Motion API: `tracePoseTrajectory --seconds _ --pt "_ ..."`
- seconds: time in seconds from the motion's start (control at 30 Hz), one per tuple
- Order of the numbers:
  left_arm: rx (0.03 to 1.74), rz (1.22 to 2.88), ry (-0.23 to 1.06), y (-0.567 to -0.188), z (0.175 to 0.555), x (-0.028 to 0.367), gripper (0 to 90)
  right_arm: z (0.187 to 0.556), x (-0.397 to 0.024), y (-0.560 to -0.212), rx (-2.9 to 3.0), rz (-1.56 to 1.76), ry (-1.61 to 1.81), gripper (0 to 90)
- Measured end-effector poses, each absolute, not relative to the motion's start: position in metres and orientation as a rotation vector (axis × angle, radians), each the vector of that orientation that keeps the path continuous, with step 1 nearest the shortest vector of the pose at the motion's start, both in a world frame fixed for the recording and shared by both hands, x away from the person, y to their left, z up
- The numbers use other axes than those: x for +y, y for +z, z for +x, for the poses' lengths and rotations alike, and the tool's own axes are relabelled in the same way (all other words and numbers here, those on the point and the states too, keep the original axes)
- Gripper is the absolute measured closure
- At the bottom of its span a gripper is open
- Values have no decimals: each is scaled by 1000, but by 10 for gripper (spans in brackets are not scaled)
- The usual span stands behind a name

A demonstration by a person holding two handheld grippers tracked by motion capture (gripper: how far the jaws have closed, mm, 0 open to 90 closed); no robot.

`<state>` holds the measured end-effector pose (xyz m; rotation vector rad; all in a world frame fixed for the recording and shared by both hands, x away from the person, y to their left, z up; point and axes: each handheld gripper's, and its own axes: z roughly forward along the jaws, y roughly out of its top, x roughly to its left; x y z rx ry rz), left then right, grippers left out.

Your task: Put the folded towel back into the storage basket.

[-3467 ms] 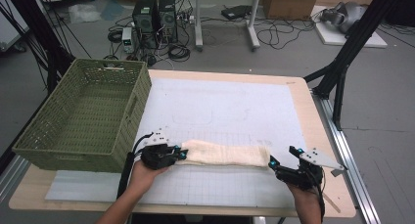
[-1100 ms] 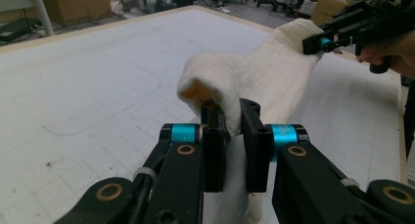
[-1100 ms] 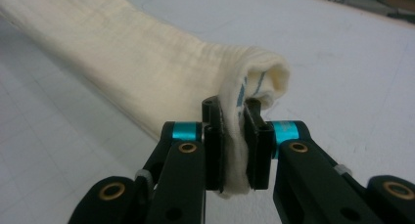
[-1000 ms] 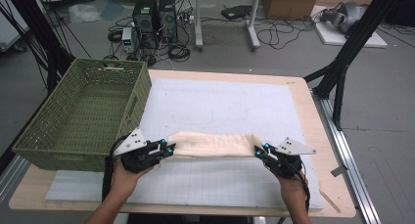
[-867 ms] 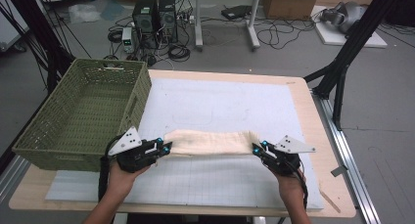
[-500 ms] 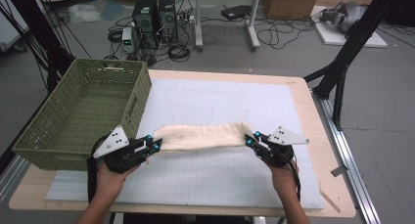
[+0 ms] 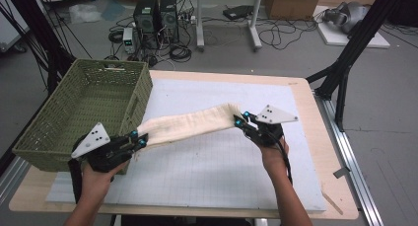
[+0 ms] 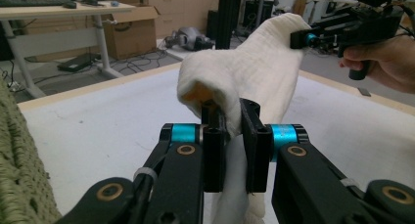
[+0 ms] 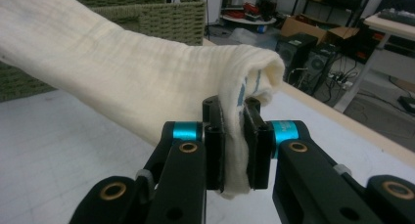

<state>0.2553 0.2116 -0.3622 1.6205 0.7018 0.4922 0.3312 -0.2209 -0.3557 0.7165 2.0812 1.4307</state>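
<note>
High view: fixed above my side, looking forward and down over the whole table [image 7: 305,95], floor clutter beyond. My two gripper cameras ride close behind their jaws, facing roughly toward each other. All three share the cream cloth [image 7: 190,125] [image 8: 254,72] [image 9: 122,67] and green basket [image 7: 81,110] [image 8: 19,175] [image 9: 161,16].

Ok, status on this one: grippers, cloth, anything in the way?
Left gripper and right gripper each shut on an end of the cream cloth. Cloth off the table. Green basket beside left gripper.

No legible text, label, brand or number anywhere; cloth [image 9: 147,82] tag markings too blurred.
</note>
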Motion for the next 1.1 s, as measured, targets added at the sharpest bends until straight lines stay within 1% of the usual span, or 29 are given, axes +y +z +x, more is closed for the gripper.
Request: tracePoseTrajectory --seconds 0.47,0.83,1.1 --pt "743 1537 559 -345 250 242 813 377 -171 -310 2089 621 1426 813" --pt "782 1502 612 -336 242 266 813 403 -130 -285 2096 570 1464 812" --pt "812 1494 656 -335 235 279 813 420 -98 -277 2106 544 1474 812"
